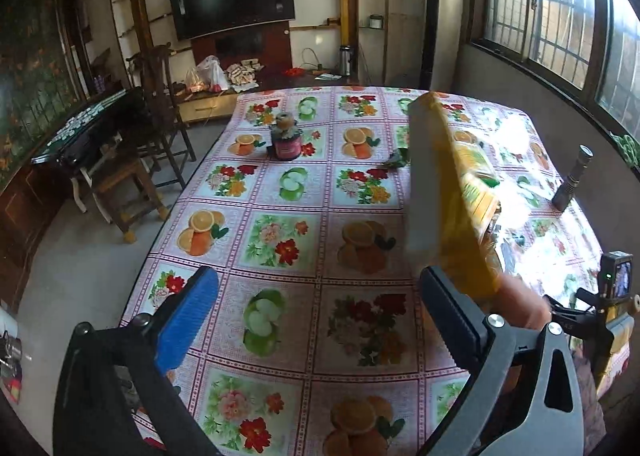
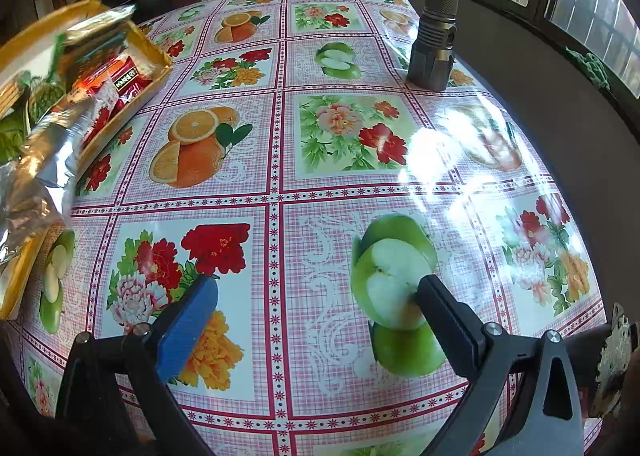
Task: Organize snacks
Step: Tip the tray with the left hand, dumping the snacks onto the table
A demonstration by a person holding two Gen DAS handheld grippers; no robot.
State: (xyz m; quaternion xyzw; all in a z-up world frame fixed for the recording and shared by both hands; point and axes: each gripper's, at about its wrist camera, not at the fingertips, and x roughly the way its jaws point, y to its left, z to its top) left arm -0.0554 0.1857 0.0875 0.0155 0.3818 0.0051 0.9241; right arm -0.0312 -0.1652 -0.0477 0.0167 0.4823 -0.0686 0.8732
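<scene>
A yellow snack box (image 1: pixel 460 192) is tipped steeply on its edge at the right of the table, a bare hand (image 1: pixel 524 308) at its lower end. In the right wrist view the box (image 2: pixel 120 104) sits at the far left, with red packets (image 2: pixel 128 82), green packets (image 2: pixel 16 128) and a silver foil bag (image 2: pixel 44 168) spilling from it. My left gripper (image 1: pixel 316 312) is open and empty over the fruit-print tablecloth, left of the box. My right gripper (image 2: pixel 316 308) is open and empty over the cloth, right of the box.
A dark pink jar (image 1: pixel 286 138) stands at the far middle of the table (image 1: pixel 288 184). A metal flashlight (image 2: pixel 436 16) stands upright near the window side; it also shows in the left wrist view (image 1: pixel 572 180). A small green wrapper (image 1: pixel 398 158) lies behind the box. Wooden chairs (image 1: pixel 132 184) stand at the left.
</scene>
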